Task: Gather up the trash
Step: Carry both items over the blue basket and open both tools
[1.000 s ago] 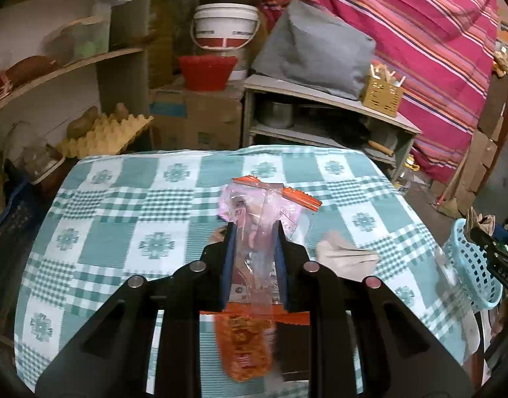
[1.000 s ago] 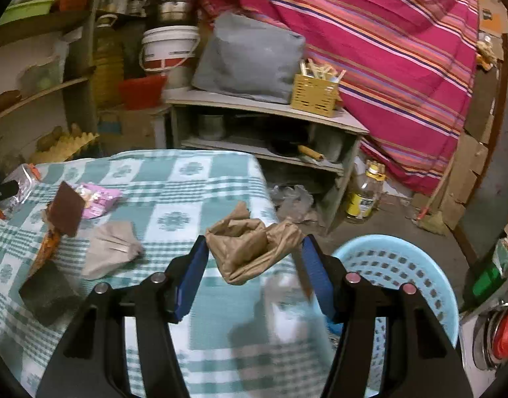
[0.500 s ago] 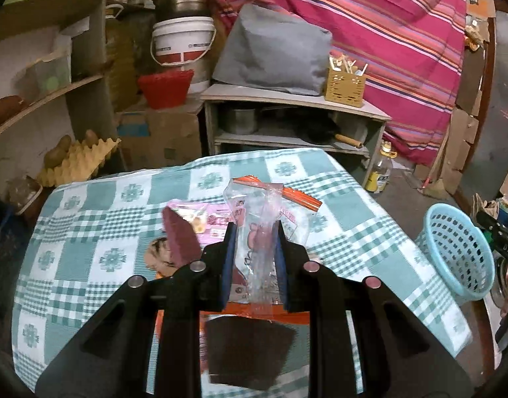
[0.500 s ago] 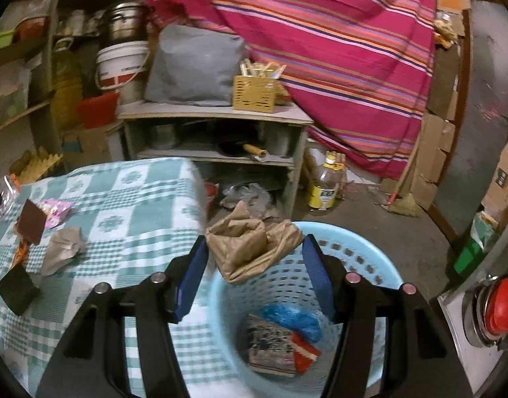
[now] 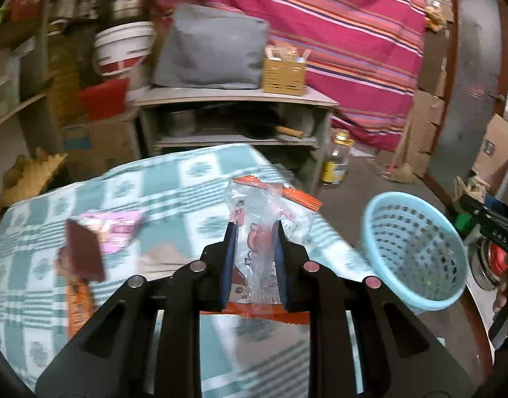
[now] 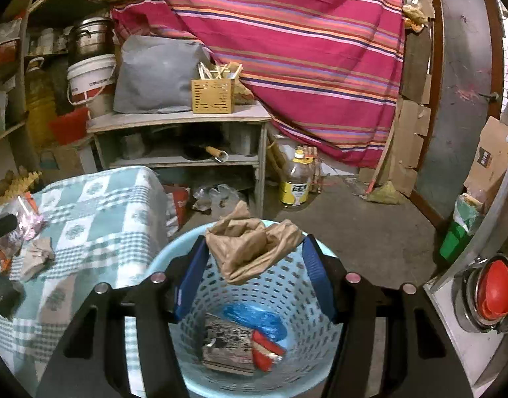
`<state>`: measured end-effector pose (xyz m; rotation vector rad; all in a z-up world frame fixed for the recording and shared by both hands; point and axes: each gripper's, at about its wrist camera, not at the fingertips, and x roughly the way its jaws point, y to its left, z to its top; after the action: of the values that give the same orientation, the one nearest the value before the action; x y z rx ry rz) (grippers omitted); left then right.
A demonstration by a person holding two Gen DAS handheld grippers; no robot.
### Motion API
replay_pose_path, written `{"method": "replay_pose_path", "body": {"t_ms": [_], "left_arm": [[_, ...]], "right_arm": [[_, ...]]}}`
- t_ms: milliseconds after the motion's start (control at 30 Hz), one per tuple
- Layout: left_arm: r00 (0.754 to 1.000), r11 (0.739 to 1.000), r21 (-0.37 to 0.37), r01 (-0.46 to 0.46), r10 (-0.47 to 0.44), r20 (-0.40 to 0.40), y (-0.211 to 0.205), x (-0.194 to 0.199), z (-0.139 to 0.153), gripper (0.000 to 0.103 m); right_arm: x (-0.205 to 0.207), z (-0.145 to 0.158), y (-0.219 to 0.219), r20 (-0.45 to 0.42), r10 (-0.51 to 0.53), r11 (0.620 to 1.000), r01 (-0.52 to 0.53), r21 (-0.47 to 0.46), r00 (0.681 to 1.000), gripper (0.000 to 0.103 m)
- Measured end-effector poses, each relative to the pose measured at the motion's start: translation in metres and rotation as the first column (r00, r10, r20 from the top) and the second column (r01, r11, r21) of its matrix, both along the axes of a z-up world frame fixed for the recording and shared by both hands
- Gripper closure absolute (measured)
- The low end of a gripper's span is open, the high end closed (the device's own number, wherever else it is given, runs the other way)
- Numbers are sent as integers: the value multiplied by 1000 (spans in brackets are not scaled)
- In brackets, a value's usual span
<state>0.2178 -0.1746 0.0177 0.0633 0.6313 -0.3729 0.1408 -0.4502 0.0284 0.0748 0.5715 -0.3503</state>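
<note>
Two grippers loaded: crumpled paper over basket; clear wrapper clamped.

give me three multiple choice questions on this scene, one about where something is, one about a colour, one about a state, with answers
1. Where is the crumpled brown paper held by the right gripper?
A. flat on the table
B. above the open basket
C. on the shelf

2. What colour is the basket?
A. light blue
B. red
C. yellow

3. What is the state of the left gripper?
A. open and empty
B. shut on a clear plastic wrapper
C. shut on a bottle

Answers:
1. B, the paper hangs over the basket's mouth, with trash visible at the bottom below it.
2. A, its perforated wall is light blue in both views.
3. B, its fingers pinch the clear plastic wrapper with orange edges, over the checked tablecloth.
</note>
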Motion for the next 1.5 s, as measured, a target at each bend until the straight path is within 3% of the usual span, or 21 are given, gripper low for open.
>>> {"method": "replay_pose_path", "body": {"t_ms": [533,800,900,1067,1267,1500], "left_arm": [[981,981,-35,192,-193,-33,-132,-9,-23,82],[970,972,-43,232,-235,-58,-165,-2,-30,81],[970,972,-49,231,-234,-62,-171,0,-29,72],[973,974,-51,221,-224,-57,-170,0,-26,44],[985,985,-40,166,-167,-31,-144,0,-18,21],[996,996,-25,91,-91,-6,-96,-3,-6,11]], "right_arm": [[-17,-18,-58,-16,-89,992,90,92,996,45],[-15,-19,-62,-8,-81,992,81,99,997,45],[-15,-19,-63,-5,-87,990,87,108,996,45],[-14,-21,-63,-10,-90,990,90,109,996,45],[-10,-22,-59,-21,-82,991,84,103,996,44],[1,-27,-44,-47,-43,996,46,78,998,44]]}}
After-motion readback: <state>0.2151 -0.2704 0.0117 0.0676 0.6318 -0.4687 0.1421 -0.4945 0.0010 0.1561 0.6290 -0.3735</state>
